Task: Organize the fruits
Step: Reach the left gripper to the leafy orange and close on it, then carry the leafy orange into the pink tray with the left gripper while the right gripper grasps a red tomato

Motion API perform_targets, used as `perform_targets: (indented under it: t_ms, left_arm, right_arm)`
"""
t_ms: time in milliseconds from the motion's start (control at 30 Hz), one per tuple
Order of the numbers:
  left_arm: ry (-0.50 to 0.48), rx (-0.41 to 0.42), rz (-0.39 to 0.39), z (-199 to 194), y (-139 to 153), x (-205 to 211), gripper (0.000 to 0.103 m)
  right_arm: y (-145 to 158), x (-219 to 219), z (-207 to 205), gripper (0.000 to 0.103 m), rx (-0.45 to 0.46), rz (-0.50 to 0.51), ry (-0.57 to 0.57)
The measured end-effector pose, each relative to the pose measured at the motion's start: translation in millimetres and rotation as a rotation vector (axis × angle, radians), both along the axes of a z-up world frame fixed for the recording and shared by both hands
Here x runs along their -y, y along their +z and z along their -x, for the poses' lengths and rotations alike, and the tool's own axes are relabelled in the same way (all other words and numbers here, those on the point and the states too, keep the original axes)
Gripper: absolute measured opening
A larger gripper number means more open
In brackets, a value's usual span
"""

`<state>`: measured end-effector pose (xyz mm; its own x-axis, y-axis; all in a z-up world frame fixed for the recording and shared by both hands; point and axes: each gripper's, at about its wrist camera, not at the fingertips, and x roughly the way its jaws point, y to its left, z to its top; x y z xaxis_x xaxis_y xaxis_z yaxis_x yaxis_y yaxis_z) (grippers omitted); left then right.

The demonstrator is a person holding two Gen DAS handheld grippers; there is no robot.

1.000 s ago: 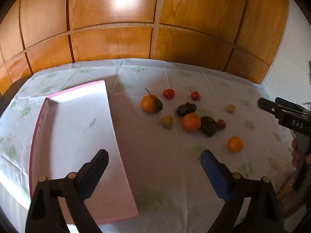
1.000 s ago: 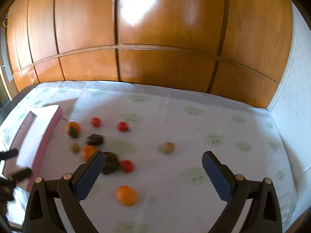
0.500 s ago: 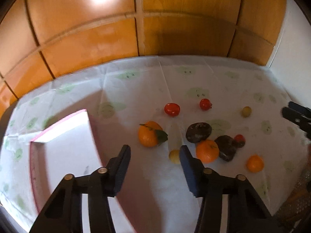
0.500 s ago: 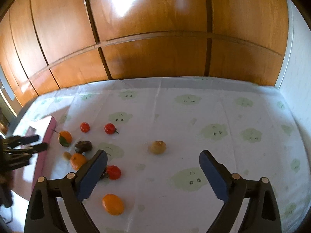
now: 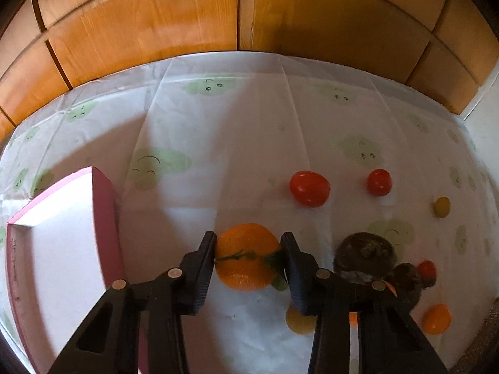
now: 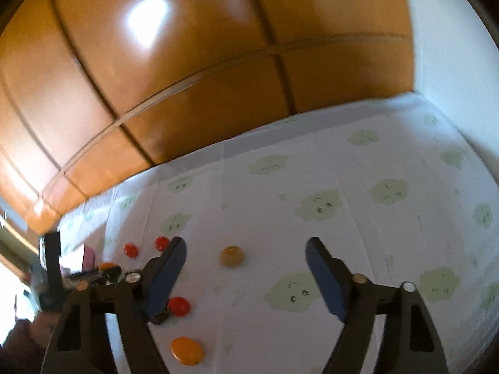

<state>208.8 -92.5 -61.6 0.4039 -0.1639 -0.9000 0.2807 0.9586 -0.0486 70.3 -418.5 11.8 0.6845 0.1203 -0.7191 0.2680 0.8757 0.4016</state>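
Orange [image 5: 246, 257] pinched between your left tongs [image 5: 248, 251], flanks gripped so it cannot roll, beside the pink box [image 5: 62, 249] at the bench's left edge. Your right tongs [image 6: 244, 269] hang spread above the cloth.

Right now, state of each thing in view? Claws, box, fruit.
Left claw: shut on the big orange with stem and leaf.
Right claw: open, holding nothing, above the cloth.
Pink-edged white box: open, nothing visible inside.
Two red tomatoes: loose on the cloth.
Dark brown fruit: loose, beside the orange.
Small orange fruit: loose, near edge.
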Motion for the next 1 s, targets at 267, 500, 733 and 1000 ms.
perform_targets:
  t_ms: [267,500,733,1000]
  left_arm:
    - [0.015,0.074,0.083,20.7,25.6,-17.2,0.041]
    - [0.007,0.201,0.164,68.1,70.5,-45.7,0.041]
    - [0.121,0.240,0.172,96.0,73.3,-100.2,0.041]
    - [0.240,0.182,0.197,111.4,50.7,-149.8,0.041]
  right_arm:
    - [-15.3,-4.4,-6.5,0.063,-0.081,-0.006,0.025]
    - [-29.8,-10.3,-7.4,0.052,-0.145,-0.034,0.052]
    - [-26.3,-72.7,-25.8,0.046,-0.153,0.019,0.278]
    - [-38.3,-150.0,-95.7,0.046,-0.159,0.076,0.424]
